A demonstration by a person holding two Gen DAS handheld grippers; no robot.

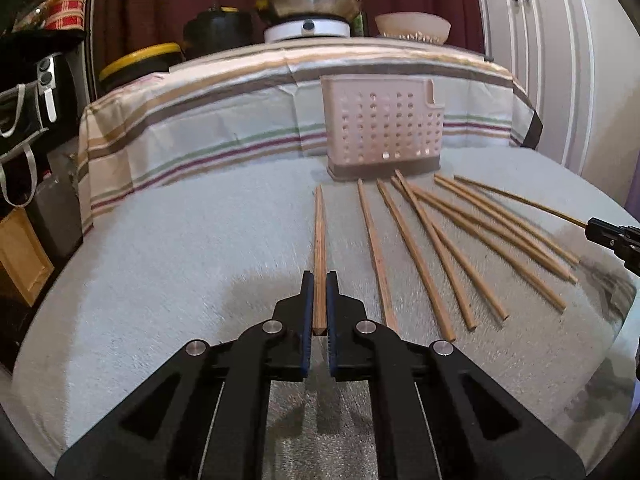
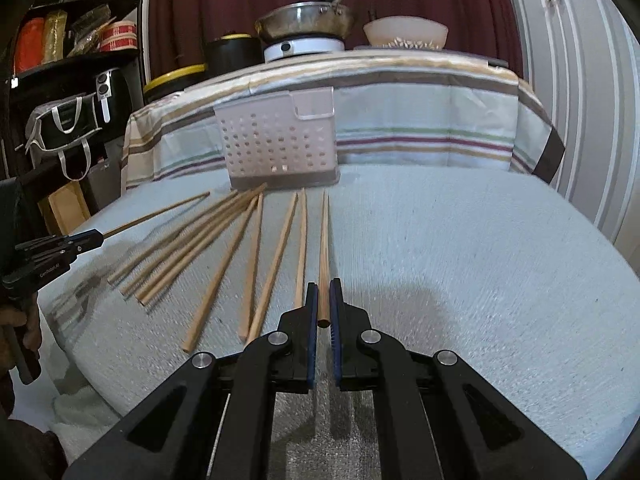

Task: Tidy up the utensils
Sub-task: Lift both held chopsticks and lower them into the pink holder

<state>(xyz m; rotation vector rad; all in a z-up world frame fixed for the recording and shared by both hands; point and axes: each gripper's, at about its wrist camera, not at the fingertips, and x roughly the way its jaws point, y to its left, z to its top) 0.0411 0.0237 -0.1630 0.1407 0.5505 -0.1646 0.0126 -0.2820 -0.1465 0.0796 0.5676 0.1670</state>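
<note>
Two chopsticks being gripped, one per closed claw: left gripper (image 1: 319, 280), right gripper (image 2: 323, 286). Holder (image 1: 382, 128) looking empty; remaining chopsticks (image 1: 460, 240) lying loose.

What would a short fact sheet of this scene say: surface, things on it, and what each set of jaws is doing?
surface: pale blue cloth
holder: perforated caddy, upright at the back
loose items: wooden chopsticks fanned out before the caddy
left gripper: jaws shut on one chopstick
right gripper: jaws shut on another chopstick
background: pan, bowl
</note>
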